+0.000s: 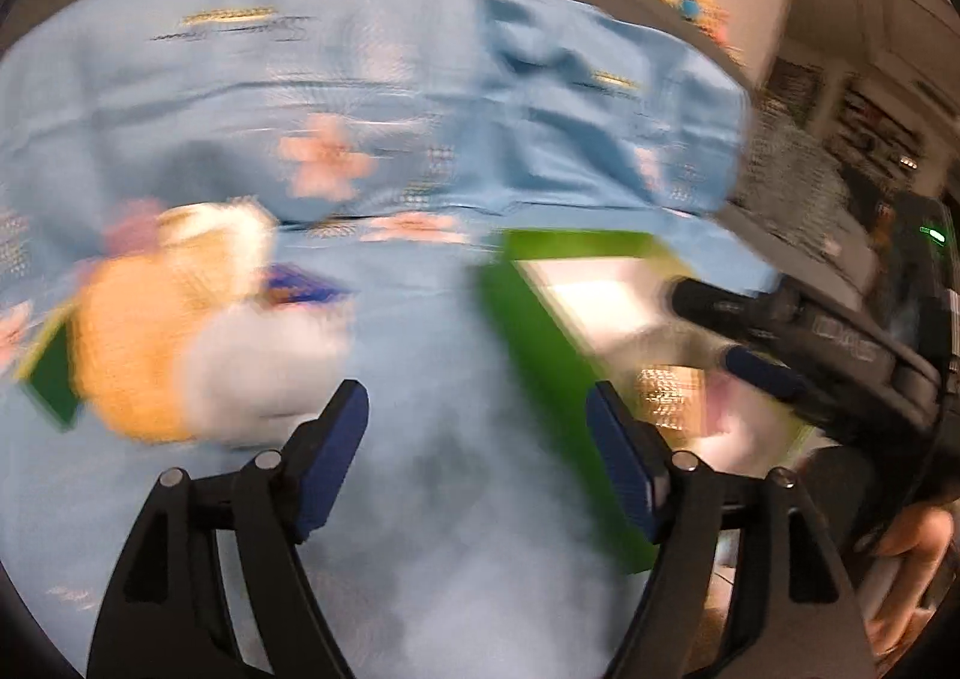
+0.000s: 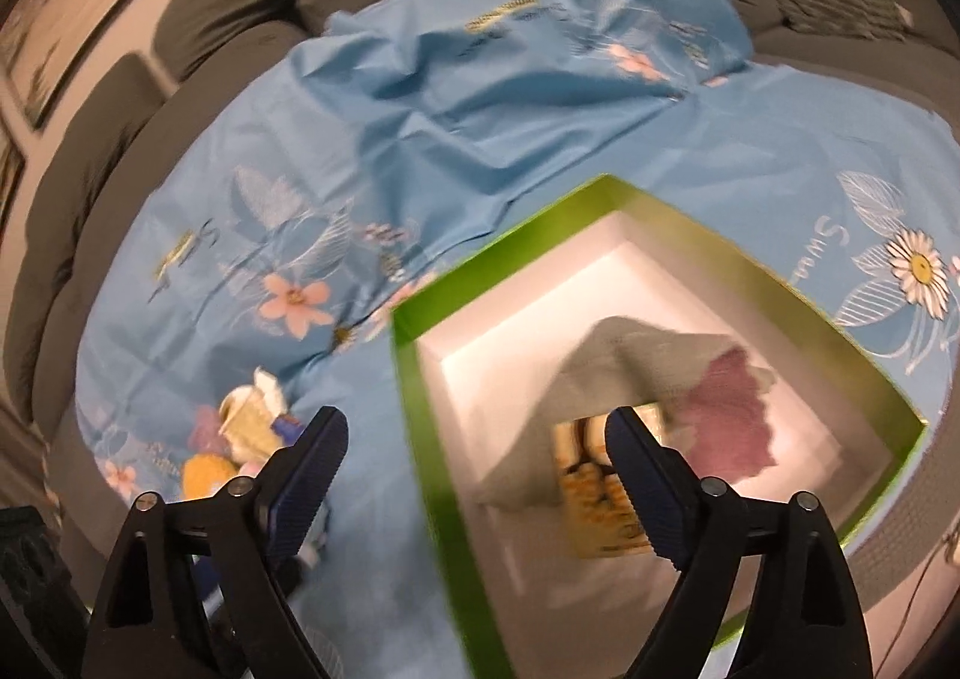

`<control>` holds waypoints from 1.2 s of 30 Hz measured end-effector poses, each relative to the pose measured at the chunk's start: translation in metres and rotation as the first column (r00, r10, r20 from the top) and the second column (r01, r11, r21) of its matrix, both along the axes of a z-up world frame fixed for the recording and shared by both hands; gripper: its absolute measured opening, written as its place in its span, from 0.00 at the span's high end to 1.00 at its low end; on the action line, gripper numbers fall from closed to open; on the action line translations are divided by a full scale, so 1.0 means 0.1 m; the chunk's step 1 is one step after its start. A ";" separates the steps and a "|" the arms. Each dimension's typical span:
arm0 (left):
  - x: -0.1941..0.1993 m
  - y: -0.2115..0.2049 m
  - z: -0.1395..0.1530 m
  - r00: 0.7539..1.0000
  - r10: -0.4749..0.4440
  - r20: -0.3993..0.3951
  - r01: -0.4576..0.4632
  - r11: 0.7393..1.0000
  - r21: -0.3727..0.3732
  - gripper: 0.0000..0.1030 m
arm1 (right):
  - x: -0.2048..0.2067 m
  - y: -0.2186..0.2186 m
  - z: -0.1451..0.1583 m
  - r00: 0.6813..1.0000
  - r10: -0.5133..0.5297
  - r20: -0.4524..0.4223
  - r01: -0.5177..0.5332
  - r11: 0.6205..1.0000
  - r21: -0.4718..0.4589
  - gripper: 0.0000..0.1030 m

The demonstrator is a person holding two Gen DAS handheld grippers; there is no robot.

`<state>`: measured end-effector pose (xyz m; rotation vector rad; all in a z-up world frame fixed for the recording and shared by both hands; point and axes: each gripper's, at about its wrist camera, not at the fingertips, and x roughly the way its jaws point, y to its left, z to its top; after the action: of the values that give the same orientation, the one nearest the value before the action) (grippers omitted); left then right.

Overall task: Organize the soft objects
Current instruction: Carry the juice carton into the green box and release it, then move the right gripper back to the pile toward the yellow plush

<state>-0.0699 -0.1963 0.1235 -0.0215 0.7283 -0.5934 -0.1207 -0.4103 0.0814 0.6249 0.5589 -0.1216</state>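
Box (image 2: 420, 439): green rim, white inside, on the blue sheet (image 2: 480, 150).
Inside: grey cloth (image 2: 636, 355), pink cloth (image 2: 729, 415), yellow packet (image 2: 594, 493).
Soft pile (image 2: 240, 439): left of box.
Left gripper (image 1: 477, 421): jaws apart, empty.
Right gripper (image 2: 474, 451): jaws apart, empty, over box's left rim.

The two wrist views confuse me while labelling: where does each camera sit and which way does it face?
Left wrist: behind the open left claw, looking down at the blue cloth and soft toys; the right claw and a hand show.
Right wrist: behind the open right claw, looking into the green box.
Shared: cloth, box, toys.
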 end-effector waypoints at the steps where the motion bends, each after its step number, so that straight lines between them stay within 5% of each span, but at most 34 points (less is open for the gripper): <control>1: 0.01 0.12 -0.01 0.999 0.034 0.005 -0.034 0.999 0.012 0.26 | 0.02 0.06 0.01 1.000 0.016 0.003 -0.016 1.000 -0.010 0.13; 7: 0.06 1.01 -0.14 0.955 0.296 0.006 -0.296 0.954 0.054 0.22 | 0.19 0.52 -0.03 0.989 0.149 0.004 -0.149 0.989 -0.025 0.12; 10: 0.05 1.32 -0.23 0.938 0.347 -0.011 -0.346 0.936 0.060 0.22 | 0.28 0.77 -0.07 0.977 0.215 0.000 -0.215 0.976 -0.019 0.12; 21: 0.24 2.09 -0.41 0.839 0.533 -0.106 -0.529 0.846 0.067 0.19 | 0.56 1.75 -0.38 0.928 0.328 -0.176 -0.364 0.899 -0.243 0.10; 28: 0.34 2.41 -0.45 0.791 0.572 -0.217 -0.582 0.813 0.018 0.19 | 0.80 2.16 -0.10 0.892 0.422 -0.161 -0.450 0.863 -0.231 0.10; 36: 0.40 2.61 -0.47 0.788 0.521 -0.328 -0.566 0.823 -0.055 0.18 | 1.48 2.74 0.26 0.876 0.459 -0.144 -0.481 0.830 -0.282 0.10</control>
<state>-0.0302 0.0643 0.0761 -0.4625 0.9222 -0.0782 0.0275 -0.1360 0.1074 0.1611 0.7320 0.2357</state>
